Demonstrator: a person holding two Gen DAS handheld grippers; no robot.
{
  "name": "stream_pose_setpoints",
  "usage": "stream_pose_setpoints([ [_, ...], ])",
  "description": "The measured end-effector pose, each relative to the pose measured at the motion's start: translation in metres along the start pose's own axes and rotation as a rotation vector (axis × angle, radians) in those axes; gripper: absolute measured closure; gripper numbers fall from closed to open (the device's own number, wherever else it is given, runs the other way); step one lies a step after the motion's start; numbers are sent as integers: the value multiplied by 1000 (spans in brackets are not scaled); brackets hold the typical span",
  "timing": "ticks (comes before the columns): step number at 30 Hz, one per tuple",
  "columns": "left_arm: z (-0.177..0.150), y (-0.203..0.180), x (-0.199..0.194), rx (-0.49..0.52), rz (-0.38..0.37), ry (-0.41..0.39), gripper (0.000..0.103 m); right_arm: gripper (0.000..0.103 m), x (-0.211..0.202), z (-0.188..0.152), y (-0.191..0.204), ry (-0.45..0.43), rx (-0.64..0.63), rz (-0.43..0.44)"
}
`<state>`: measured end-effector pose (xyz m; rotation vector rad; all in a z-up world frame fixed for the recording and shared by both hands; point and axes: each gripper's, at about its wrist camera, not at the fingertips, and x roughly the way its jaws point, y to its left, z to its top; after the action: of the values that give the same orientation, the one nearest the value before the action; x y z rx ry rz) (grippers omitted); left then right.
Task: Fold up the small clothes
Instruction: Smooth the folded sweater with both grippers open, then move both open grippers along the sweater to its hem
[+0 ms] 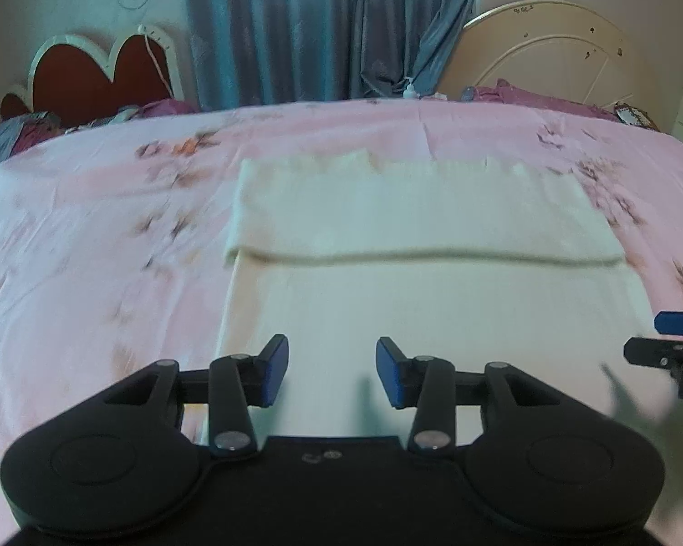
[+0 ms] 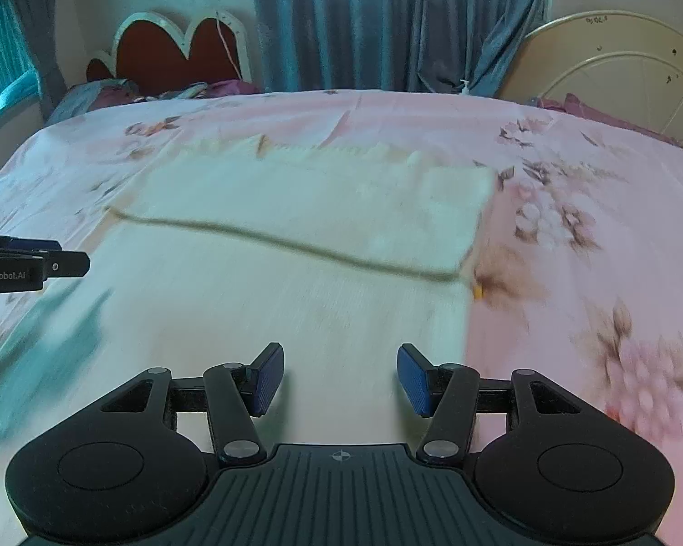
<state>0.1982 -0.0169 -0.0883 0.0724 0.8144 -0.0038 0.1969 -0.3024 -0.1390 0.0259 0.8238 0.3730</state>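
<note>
A cream-white cloth lies flat on the pink bed, its far part folded toward me, with the fold edge running across it. It also shows in the right wrist view. My left gripper is open and empty, just above the cloth's near left part. My right gripper is open and empty above the cloth's near right part. The right gripper's tips show at the left view's right edge. The left gripper shows at the right view's left edge.
The pink flowered bedsheet spreads around the cloth. A red heart-shaped headboard and pillows stand at the far left, blue curtains behind, a cream round bed frame at the far right.
</note>
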Motion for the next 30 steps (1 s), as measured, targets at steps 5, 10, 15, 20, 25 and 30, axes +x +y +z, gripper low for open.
stream_pose_setpoints([
  [5, -35, 9, -23, -3, -6, 38, 62, 48, -28, -32, 17, 9, -3, 5],
  [10, -63, 20, -35, -11, -25, 72, 62, 48, -48, -57, 34, 12, 35, -20],
  [15, -85, 33, -58, 6, -39, 66, 61, 48, -73, -78, 50, 16, 70, -59],
  [20, -110, 56, -82, -24, -49, 74, 59, 48, -95, -104, 64, 38, 90, -109],
  [25, -130, 69, -98, -53, -60, 87, 54, 48, -114, -126, 77, 48, 116, -141],
  [30, -145, 79, -110, -74, -79, 83, 43, 48, -128, -142, 84, 50, 153, -175],
])
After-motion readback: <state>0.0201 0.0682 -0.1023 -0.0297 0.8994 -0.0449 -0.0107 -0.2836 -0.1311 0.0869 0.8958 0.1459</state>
